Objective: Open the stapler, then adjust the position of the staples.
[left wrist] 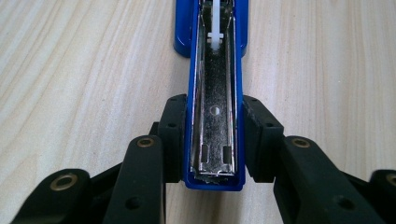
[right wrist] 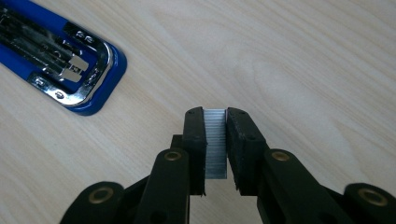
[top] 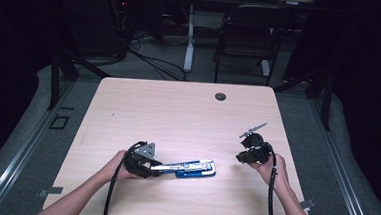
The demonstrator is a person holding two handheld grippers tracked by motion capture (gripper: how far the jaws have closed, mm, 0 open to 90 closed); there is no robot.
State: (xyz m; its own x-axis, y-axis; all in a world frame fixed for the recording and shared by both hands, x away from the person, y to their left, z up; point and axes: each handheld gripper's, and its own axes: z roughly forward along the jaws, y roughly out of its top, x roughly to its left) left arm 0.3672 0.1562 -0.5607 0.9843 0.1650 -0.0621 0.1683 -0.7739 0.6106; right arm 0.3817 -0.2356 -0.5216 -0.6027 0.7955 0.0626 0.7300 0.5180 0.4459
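While the left gripper (left wrist: 212, 135) clamps the blue stapler (top: 190, 168) by the sides of its opened top arm, the right gripper (right wrist: 215, 140) pinches a strip of staples (right wrist: 215, 142) between its pads, near the right edge of the table (top: 178, 112)

- Stapler lies near the table's front edge, just right of the left gripper; top arm swung open, metal staple channel (left wrist: 215, 116) facing up, white pusher (left wrist: 215, 39) visible farther along it
- Step in hand, by judgement: loading the strip into the channel. Strip and stapler are well apart in the high view
- To do it well: bring the strip over the channel, line its length up with the channel's length, legs pointing down, and lower it level so both rows of legs drop over the rail together. A tilted strip would likely jam against a channel wall or snap
- Left grip should stay firm and steady; the arm needs to hold flat so the channel does not rock
- Release only once the strip sits fully in; the pads are wider than the channel, so they may bump the blue side walls

Around: a round cable hole (top: 220, 96) at the far edge of the table, a dark chair (top: 245, 38) and a white desk leg (top: 190, 37) beyond, cables on the floor. Nothing lies on the tabletop between strip and stapler; the path across looks free
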